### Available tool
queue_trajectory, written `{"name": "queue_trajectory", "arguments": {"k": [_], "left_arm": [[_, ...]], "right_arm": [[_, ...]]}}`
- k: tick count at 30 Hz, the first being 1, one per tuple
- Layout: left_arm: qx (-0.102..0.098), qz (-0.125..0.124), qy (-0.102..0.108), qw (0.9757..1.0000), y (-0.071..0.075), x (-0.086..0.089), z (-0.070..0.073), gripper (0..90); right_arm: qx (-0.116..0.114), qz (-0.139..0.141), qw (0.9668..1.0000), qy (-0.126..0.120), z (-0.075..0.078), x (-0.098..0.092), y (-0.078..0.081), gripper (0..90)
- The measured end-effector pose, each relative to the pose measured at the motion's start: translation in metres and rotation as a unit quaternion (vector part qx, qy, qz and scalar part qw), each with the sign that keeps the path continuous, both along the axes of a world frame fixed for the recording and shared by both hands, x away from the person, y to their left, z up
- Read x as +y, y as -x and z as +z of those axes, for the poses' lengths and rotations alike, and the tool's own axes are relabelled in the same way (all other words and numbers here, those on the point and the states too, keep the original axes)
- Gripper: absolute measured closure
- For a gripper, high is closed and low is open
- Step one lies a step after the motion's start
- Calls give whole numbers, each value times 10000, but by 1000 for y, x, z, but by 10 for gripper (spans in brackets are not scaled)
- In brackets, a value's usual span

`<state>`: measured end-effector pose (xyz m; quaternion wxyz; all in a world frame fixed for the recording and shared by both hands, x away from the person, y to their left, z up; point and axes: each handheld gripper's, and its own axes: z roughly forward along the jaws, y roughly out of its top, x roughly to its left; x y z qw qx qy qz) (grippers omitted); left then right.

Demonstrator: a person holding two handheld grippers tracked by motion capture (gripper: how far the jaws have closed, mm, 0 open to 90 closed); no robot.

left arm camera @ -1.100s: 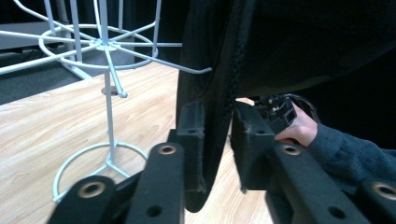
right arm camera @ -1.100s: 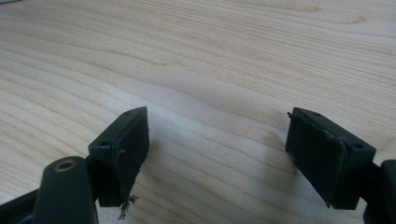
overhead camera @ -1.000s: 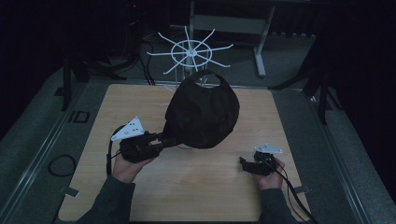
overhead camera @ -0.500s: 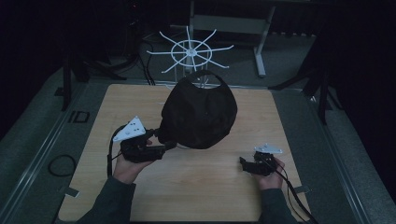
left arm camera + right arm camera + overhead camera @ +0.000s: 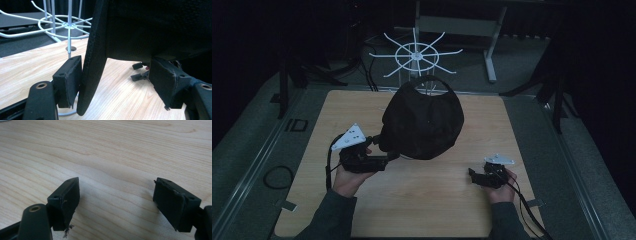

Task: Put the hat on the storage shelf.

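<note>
A black cap [image 5: 422, 120] hangs on the white wire rack [image 5: 414, 52] over the middle of the wooden table [image 5: 532, 125]. My left gripper [image 5: 384, 160] sits at the cap's lower left edge. In the left gripper view the cap's brim [image 5: 95, 62] stands on edge between the jaws of the left gripper [image 5: 117, 67]. It rests against one pad [image 5: 68, 80], and a wide gap separates it from the other pad. These jaws have just been opening and no longer pinch the brim. My right gripper [image 5: 474, 176] lies open low on the table at the right, with bare wood between its pads [image 5: 65, 200].
The rack's thin post and round foot [image 5: 67, 23] stand behind the cap, with spokes spreading above. Bare wood lies between my two hands. Dark floor, cables and a metal stand [image 5: 489, 45] surround the table. My right gripper [image 5: 138, 72] shows under the cap in the left gripper view.
The cap has swung slightly to the left and hangs a bit lower at my left gripper. Both hands have kept their places.
</note>
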<state>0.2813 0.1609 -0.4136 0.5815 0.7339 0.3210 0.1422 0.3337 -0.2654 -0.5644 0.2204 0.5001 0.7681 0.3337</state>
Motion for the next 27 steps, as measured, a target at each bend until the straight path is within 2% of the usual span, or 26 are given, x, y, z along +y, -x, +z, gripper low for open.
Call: {"name": "queue_trajectory", "arguments": {"k": [7, 15, 18, 27], "left_arm": [[-3, 87, 45, 10000, 2, 3, 1, 250], [65, 268, 68, 9996, 2, 6, 3, 150], [75, 334, 81, 9994, 2, 7, 4, 145], [12, 273, 165, 9995, 4, 10, 5, 138]], "right_arm": [[-2, -2, 10000, -2, 0, 0, 0, 211], [2, 3, 10000, 0, 0, 0, 0, 210], [-2, -1, 10000, -3, 0, 0, 0, 210], [1, 9, 10000, 7, 0, 0, 0, 209]]}}
